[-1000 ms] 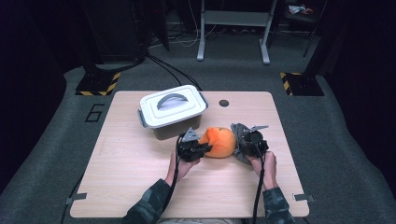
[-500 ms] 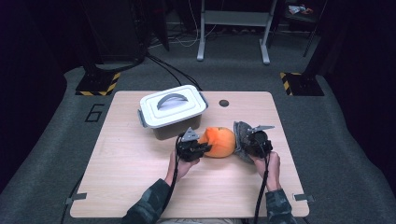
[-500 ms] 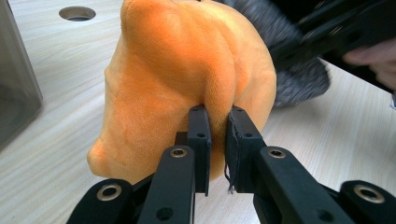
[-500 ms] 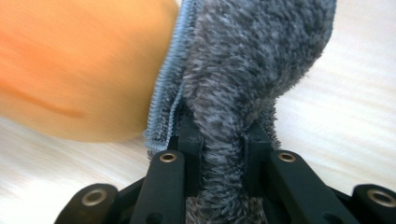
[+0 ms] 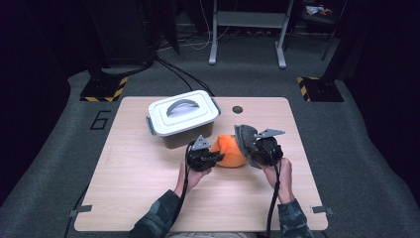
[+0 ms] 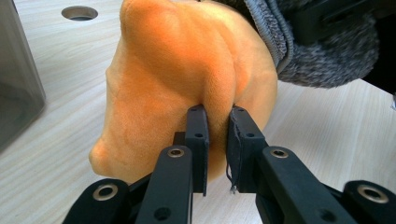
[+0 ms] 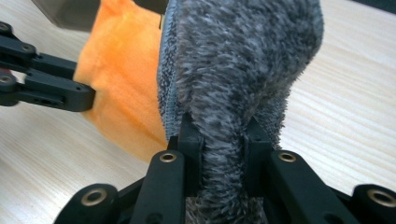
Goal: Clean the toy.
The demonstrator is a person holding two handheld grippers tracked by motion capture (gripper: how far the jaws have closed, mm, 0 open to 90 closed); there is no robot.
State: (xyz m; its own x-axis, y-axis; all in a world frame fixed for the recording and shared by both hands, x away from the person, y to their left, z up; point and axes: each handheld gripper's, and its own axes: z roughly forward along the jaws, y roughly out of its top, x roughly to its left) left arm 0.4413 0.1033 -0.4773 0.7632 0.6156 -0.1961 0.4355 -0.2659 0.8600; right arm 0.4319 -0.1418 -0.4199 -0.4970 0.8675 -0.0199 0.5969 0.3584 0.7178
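Right now both grippers share one soft bundle near the middle of the bench (image 5: pixel 148 198), just near of the white lidded box (image 5: pixel 182 118). Your left gripper (image 6: pixel 217 116) has its jaws clamped on a fold of the orange plush (image 6: pixel 187 70); they have just eased apart a touch, yet the fold sits pinched between the pads. Your right gripper (image 7: pixel 218 128) is clamped on the grey fleece (image 7: pixel 243 56), which rides up against the plush's right side and looks raised off the bench.

If you mean to peel the fleece away from the plush, I'd keep the left grip firm — that slight loosening could let the fold slip. Pull with the right hand up and to the right, steadily, so the two fabrics part along their seam of contact rather than dragging the plush along. Watch the box at the far left; don't let the plush swing into it.

Your left hand (image 5: pixel 190 176) lies low, its gripper pointing right and level. Your right hand (image 5: pixel 280 171) sits higher, wrist cocked — its gripper angled left toward the plush.
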